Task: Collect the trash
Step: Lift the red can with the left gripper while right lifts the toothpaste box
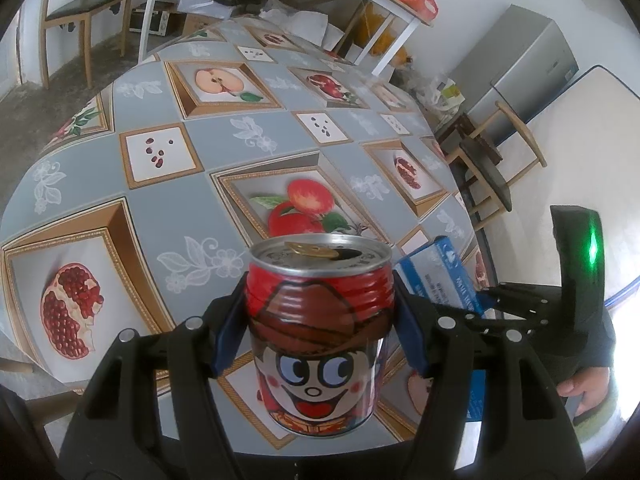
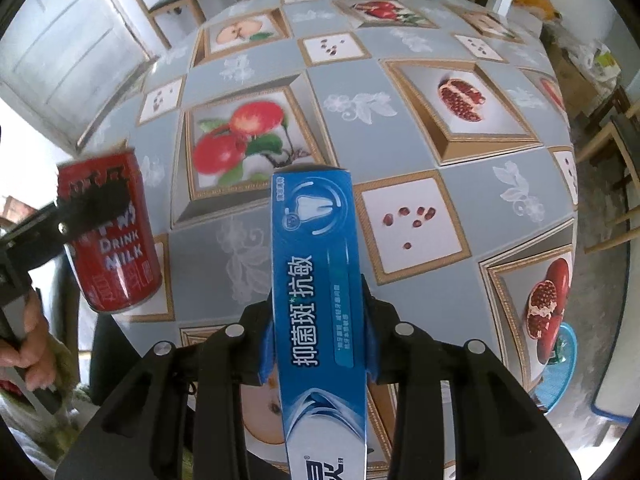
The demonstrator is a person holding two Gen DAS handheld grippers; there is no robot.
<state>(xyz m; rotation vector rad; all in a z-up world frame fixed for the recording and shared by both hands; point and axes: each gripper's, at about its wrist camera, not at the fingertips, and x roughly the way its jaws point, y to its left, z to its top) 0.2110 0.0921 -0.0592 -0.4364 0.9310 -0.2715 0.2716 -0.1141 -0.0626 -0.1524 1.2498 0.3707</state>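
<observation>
Hands tilt both grippers down over the fruit-patterned tablecloth [image 1: 224, 148], left gripper [image 1: 318, 320] clamped on a red cartoon-faced drink can [image 1: 316, 332], right gripper [image 2: 318, 332] clamped on a blue toothpaste box [image 2: 320, 280].

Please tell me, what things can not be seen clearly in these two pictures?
- Left wrist view: blue box mostly hidden behind the red can and the left gripper.
- Right wrist view: the can is blurred; a finger covers its label.
- No bin is identifiable.
</observation>
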